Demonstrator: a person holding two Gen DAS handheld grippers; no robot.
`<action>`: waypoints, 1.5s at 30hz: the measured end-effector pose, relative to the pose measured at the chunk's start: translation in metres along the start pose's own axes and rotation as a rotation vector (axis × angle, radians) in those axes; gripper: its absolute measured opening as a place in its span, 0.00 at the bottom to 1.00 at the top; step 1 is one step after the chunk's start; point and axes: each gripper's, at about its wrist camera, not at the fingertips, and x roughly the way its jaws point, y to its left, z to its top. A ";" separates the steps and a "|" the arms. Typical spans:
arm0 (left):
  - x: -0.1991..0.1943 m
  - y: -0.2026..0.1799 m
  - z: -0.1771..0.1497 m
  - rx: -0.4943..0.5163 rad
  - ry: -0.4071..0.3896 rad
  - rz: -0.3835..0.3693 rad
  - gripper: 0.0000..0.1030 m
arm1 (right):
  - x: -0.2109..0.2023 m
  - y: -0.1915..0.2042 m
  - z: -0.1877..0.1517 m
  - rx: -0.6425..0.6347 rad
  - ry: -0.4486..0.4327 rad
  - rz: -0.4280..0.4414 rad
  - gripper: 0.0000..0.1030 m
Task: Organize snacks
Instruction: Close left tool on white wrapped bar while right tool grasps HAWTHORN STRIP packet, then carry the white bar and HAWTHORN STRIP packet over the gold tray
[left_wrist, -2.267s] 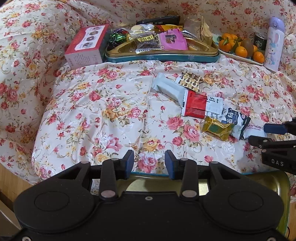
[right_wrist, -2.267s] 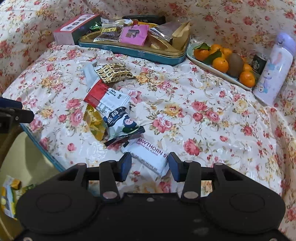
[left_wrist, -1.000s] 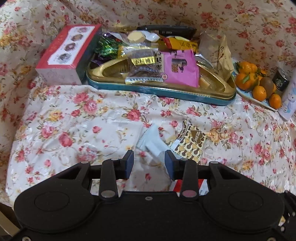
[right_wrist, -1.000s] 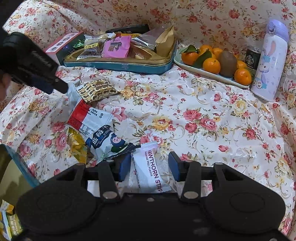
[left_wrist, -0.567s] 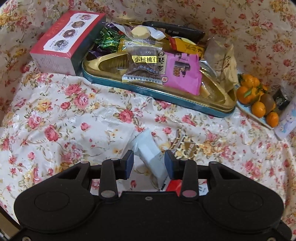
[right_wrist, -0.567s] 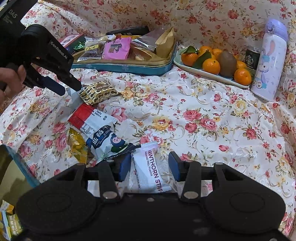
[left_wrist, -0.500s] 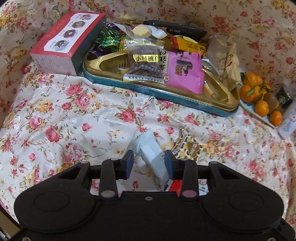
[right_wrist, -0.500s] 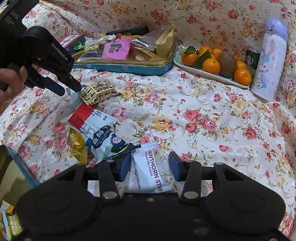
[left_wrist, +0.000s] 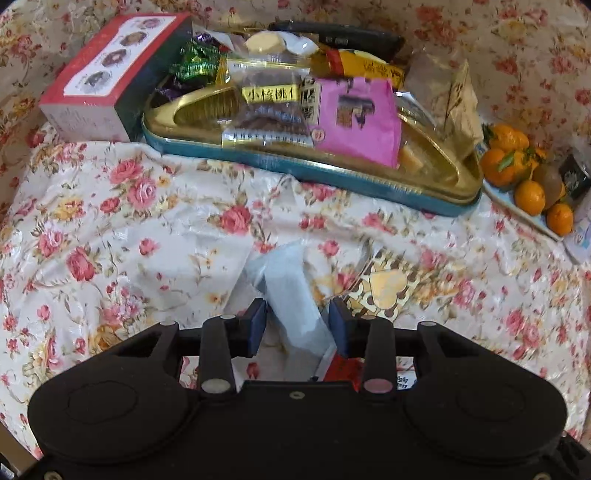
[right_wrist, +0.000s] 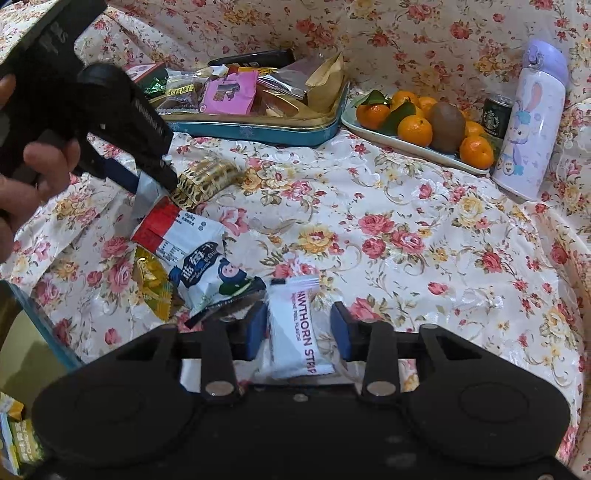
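The left gripper (left_wrist: 297, 326) stands with its jaws apart around a pale, matte, pillow-shaped packet (left_wrist: 291, 291) lying on the glossy flowered cloth (left_wrist: 147, 236); the blue pads (left_wrist: 257, 325) sit on either side of its near half, and it is not clear whether either touches the wrapper. The packet's long axis runs away from the fingers and leans a little to the left, its crimped far end sticking out beyond the tips. Just right of the right fingertip lies a shiny wrapper (left_wrist: 384, 290) printed with gold hearts and brown dots. Further ahead of the fingers sits a long metal tin (left_wrist: 332, 177) with a gold inside and a teal wall, holding crinkly bags. The right gripper (right_wrist: 299, 328) is also spread, straddling a smooth white rectangular bar packet (right_wrist: 295, 328) whose printed lettering runs lengthwise; its long axis points nearly straight forward between the fingers, its sealed far end past the tips. The left pad (right_wrist: 256, 332) is very close to the packet's edge, the right pad stands clear of it. Left of those fingers lie a white-and-blue cartoon bag (right_wrist: 208, 277) and a crumpled gold foil piece (right_wrist: 151, 282).
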 end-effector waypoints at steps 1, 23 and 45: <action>-0.001 -0.001 -0.001 0.015 -0.010 0.004 0.46 | -0.001 0.000 -0.001 -0.003 0.001 -0.005 0.23; -0.047 -0.003 -0.021 0.133 -0.121 0.053 0.29 | -0.063 -0.001 -0.004 0.103 -0.098 -0.044 0.21; -0.111 0.023 -0.065 0.158 -0.167 0.018 0.29 | -0.129 0.022 -0.024 0.175 -0.194 -0.018 0.21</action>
